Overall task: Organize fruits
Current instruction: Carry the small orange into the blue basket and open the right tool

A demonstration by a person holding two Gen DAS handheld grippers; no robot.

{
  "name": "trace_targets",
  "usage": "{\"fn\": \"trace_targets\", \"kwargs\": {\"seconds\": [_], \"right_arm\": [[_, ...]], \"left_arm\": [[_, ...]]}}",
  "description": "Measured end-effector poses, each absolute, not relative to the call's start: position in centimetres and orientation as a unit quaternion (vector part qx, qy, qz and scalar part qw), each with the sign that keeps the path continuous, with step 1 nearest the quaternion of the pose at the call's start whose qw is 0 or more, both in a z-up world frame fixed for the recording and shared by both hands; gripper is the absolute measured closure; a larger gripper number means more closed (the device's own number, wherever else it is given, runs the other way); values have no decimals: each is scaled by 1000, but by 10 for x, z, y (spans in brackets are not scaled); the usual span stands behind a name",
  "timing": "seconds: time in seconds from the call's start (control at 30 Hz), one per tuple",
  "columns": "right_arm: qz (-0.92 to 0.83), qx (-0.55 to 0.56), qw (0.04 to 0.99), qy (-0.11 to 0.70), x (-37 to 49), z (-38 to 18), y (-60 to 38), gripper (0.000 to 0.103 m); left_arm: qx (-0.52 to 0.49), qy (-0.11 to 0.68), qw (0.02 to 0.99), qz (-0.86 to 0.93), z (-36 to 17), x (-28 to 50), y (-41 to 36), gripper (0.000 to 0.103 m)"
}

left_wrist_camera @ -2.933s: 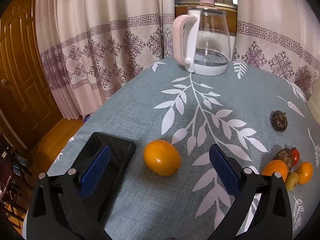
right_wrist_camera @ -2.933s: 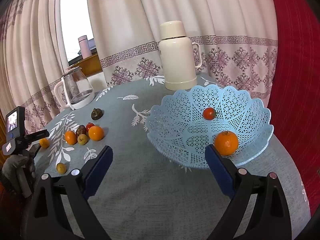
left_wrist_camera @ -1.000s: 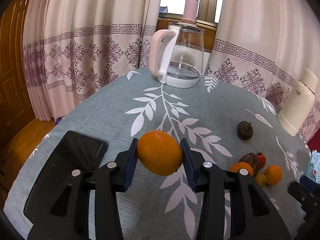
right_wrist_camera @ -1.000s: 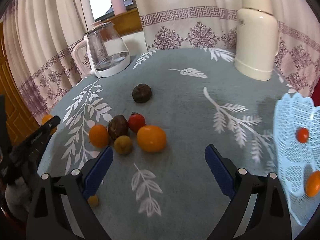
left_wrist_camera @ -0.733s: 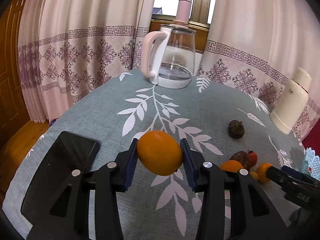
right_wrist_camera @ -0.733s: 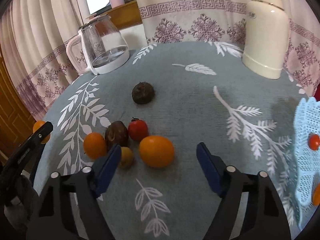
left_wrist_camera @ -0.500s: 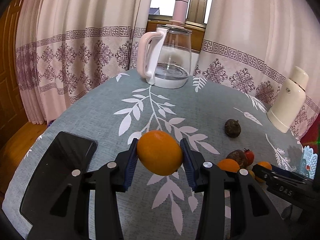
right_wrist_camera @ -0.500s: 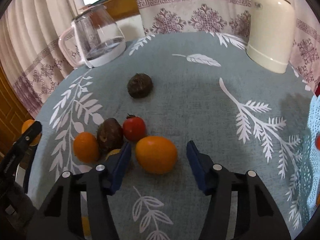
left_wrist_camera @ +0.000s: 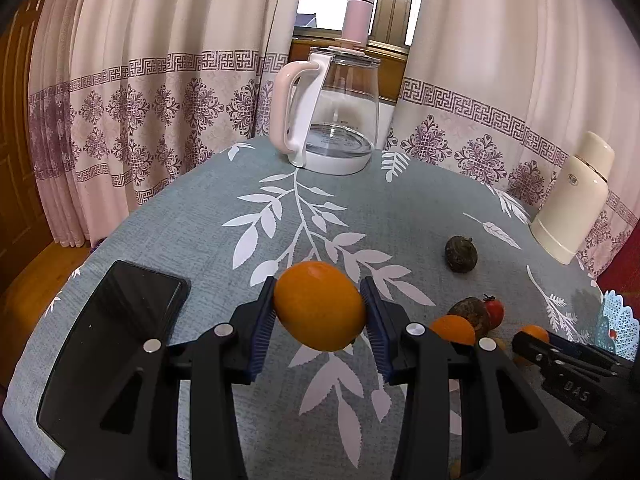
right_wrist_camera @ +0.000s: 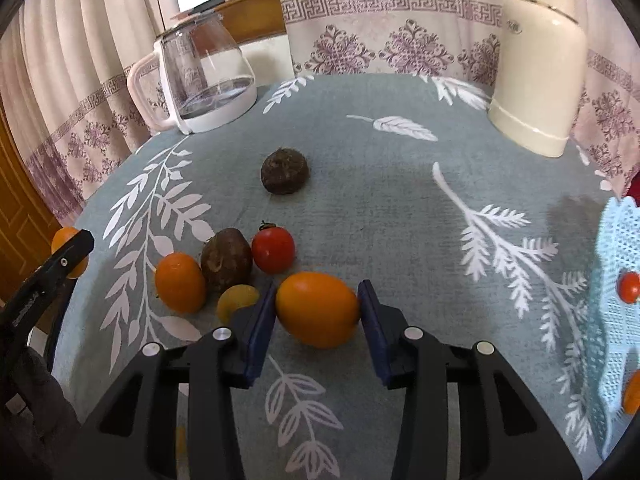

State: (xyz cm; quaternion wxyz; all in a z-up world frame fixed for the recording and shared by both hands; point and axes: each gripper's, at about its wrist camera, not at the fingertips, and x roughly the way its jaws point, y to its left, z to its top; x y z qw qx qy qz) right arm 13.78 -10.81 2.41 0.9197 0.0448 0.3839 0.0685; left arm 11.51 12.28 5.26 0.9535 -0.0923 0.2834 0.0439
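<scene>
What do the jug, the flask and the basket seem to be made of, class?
Jug: clear, glossy body, likely glass, since the curtain shows through; the pink handle and white base look plastic.
Flask: cream, smooth with a soft sheen; plastic or painted metal, unclear.
Basket: pale blue openwork lattice, probably moulded plastic.

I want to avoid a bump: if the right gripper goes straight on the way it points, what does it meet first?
The right gripper is closing on an orange; past it the cloth looks bare, so probably the tabletop, though depth is unclear.
</scene>
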Motion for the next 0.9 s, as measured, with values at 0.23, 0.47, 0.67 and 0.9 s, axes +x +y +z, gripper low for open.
{"fn": "trace_targets", "kwargs": {"seconds": [0.23,0.47,0.67,0.9], "right_arm": [[45,64,931,357,114,43,-129,61],[-12,57,949,309,82,67,-157,61],[-65,67,953,287,60,77,-196,61],[-132,82,944,292,39,71,-249,61]], "left_arm": [[-92,280,955,27,56,112,118,60],[-110,287,952,-6,55,110,114,60],[-106,284,953,-13,56,108,109,60],[-102,285,953,-12,56,108,107,60]]}}
